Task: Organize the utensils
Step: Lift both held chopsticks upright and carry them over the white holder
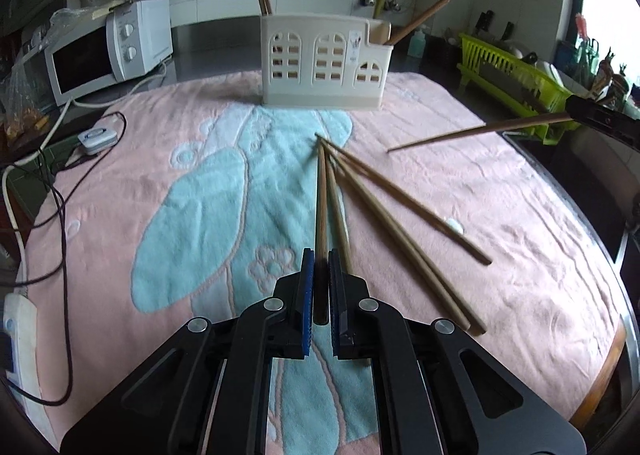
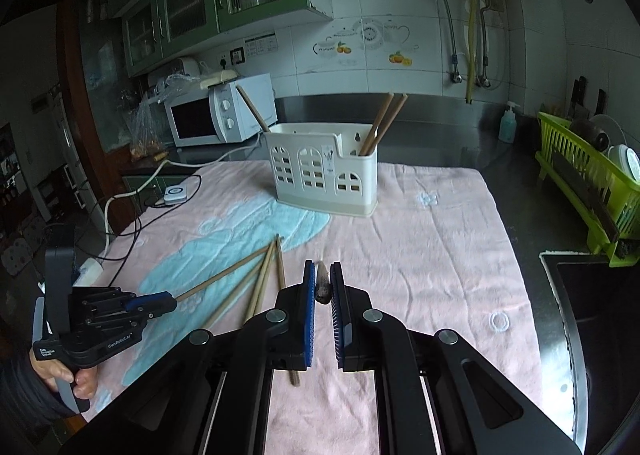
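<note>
Your left gripper [image 1: 320,255] is clamped on one brown wooden chopstick [image 1: 321,199], pointing toward twelve o'clock. Your right gripper [image 2: 322,267] is clamped on another wooden chopstick [image 2: 322,285], seen end-on. Three loose wooden chopsticks [image 1: 400,231] lie on the pink and blue towel [image 1: 480,255] toward two o'clock of the left gripper. The cream plastic utensil holder [image 1: 320,63] stands at twelve o'clock.

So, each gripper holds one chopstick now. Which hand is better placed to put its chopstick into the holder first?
Probably right. The right gripper faces the holder head-on, its chopstick aimed there. The left gripper sits farther out, beside the loose chopsticks.
</note>
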Demonstrator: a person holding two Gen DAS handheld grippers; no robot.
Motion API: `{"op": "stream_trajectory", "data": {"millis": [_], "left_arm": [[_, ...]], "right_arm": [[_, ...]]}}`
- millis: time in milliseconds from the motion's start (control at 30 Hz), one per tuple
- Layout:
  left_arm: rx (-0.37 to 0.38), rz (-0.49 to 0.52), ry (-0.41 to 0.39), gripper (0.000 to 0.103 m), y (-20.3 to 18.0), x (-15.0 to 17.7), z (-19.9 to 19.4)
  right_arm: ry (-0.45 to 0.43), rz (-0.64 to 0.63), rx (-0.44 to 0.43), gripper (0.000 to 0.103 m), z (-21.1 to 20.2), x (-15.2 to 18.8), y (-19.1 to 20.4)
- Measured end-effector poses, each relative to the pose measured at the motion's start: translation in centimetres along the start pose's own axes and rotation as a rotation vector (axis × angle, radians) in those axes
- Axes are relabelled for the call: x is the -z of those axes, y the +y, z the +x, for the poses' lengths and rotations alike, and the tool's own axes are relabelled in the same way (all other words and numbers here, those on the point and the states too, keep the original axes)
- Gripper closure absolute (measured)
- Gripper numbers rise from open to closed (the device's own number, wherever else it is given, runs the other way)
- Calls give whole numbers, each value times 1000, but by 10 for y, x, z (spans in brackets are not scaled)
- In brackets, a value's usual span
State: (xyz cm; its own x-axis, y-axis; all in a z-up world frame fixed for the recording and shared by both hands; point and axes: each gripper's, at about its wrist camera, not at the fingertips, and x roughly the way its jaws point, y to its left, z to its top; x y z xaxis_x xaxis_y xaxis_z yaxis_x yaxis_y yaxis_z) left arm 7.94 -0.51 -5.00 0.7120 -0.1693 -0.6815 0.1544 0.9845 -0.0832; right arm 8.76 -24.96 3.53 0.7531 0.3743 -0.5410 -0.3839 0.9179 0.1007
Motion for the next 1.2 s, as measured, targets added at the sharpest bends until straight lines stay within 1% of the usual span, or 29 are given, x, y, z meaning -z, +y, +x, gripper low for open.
{"op": "stream_trajectory", "data": {"millis": [233,467,733,900,1000,1200], "left_arm": [[4,15,-88,97,-1,-27,-19],[13,29,-117,97,-1,-51,-23],[8,46,-160,98,2,-89,-28],[25,38,-183,98,3,-116,-30],[33,33,-189,98,5,-128,-30],[24,53,-207,98,4,-152,-33]], "right_arm": [[-39,-26,-26,96,-8,-31,4],[-35,-54,-38,96,-5,-57,8],[-42,-70,-46,96,0,-85,6],[-54,-81,-48,96,1,-106,6],[-59,-94,-46,96,0,-117,6],[-66,-111,-35,96,0,-139,3]]}}
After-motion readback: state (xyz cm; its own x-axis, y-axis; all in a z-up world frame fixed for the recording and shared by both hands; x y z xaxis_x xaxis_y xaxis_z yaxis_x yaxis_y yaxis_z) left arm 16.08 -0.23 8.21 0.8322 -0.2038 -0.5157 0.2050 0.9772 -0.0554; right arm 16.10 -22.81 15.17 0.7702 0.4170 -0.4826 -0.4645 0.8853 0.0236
